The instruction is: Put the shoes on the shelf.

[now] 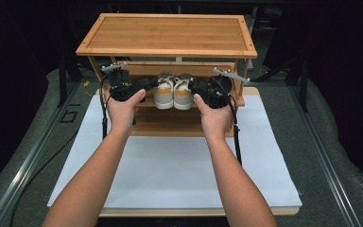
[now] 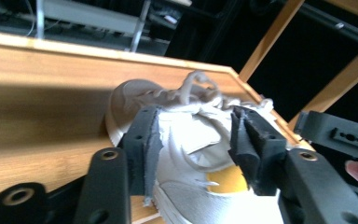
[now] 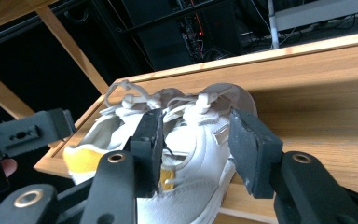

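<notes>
Two white sneakers with yellow heel patches stand side by side on the middle shelf of a bamboo rack (image 1: 168,52), heels toward me. My left gripper (image 1: 147,86) reaches in from the left and straddles the left sneaker (image 1: 163,92). In the left gripper view its pads (image 2: 142,149) press both sides of that sneaker (image 2: 186,140). My right gripper (image 1: 197,88) comes from the right around the right sneaker (image 1: 183,93). In the right gripper view, that sneaker (image 3: 193,144) fills the gap between the pads (image 3: 254,154), and the left sneaker (image 3: 98,140) lies beyond.
The rack's top shelf overhangs both grippers, and its slanted side struts (image 3: 70,46) stand close on either side. A lower shelf (image 1: 168,124) lies beneath. The rack stands on a white sheet (image 1: 175,170) over a table, with dark surroundings.
</notes>
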Demonstrator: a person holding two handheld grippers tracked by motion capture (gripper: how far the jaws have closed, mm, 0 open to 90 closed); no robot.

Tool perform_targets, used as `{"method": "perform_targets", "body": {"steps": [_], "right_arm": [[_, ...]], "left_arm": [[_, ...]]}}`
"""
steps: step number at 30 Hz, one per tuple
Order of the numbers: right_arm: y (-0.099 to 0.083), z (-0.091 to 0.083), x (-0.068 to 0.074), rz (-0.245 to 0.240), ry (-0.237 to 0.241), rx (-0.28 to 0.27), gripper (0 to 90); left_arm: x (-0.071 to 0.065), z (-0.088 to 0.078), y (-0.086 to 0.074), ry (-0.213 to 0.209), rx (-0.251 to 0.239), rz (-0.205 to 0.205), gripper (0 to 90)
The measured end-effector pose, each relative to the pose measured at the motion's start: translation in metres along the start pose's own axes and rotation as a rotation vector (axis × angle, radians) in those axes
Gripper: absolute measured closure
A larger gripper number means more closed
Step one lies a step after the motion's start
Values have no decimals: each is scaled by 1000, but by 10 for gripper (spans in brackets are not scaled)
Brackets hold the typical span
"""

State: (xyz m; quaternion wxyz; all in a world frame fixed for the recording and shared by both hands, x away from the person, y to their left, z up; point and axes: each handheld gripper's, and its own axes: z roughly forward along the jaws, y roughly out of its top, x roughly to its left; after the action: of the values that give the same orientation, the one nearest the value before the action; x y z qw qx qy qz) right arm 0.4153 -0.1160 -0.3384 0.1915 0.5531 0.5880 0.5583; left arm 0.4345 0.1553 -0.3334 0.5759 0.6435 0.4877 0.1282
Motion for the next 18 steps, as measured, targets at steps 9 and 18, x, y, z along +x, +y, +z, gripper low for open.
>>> {"method": "perform_targets", "body": {"steps": [9, 18], "right_arm": [[-2, -14, 4, -104, -9, 31, 600], [-12, -19, 1, -119, 22, 19, 760]], "left_arm": [[-2, -16, -6, -31, -5, 17, 627], [10, -19, -16, -15, 11, 5, 751]]}}
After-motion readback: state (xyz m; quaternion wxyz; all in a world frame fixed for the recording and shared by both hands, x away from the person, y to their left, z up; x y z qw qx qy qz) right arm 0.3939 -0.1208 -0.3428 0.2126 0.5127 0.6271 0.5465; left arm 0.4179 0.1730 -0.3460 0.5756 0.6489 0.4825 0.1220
